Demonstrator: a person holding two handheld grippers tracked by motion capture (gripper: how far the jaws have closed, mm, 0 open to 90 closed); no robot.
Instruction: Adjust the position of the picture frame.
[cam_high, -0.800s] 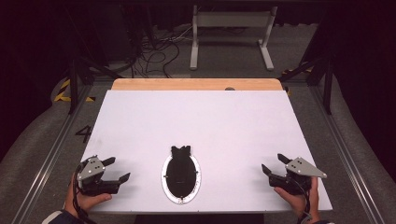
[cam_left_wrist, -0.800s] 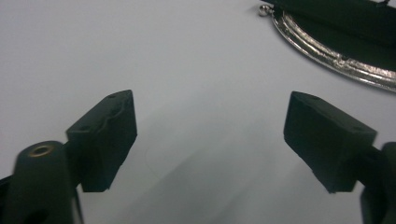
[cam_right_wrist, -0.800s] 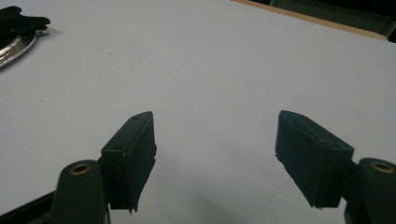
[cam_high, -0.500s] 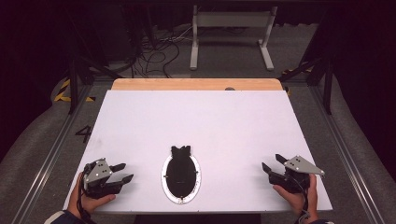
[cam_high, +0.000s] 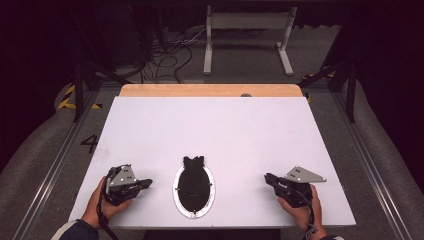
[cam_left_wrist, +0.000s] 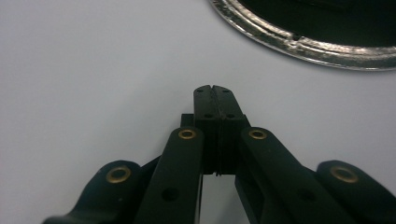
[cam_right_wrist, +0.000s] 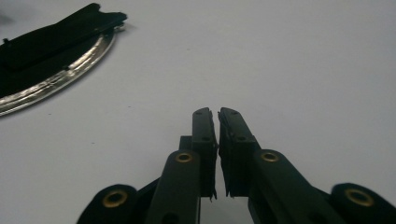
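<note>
Left gripper: jaws closed on nothing, pads pressed flat together as seen in the left gripper view; it sits low over the worktop near the front-left corner, held in the left hand, tips aimed across toward the middle.

Right gripper: jaws closed and empty, only a hairline slit between the pads in the right gripper view; near the front-right corner, held in the right hand, tips aimed inward at the middle, grey plate on top.

Oval dish: item nearest both grippers. Bright metal rim, dark inside, lying flat on the worktop at the middle of the front edge. Long axis runs from front edge toward back edge, so each gripper faces one of its long sides. Rim also visible in the left gripper view and right gripper view.

Black object: lies in the dish, with a notched end overhanging the rim on the far side; kind cannot be told.

Relation for the coming move: dish lies between the two grippers, touching neither. The left gripper appears somewhat nearer; either would need its jaws opened first.

Worktop: white sheet, wooden strip along the back edge.
</note>
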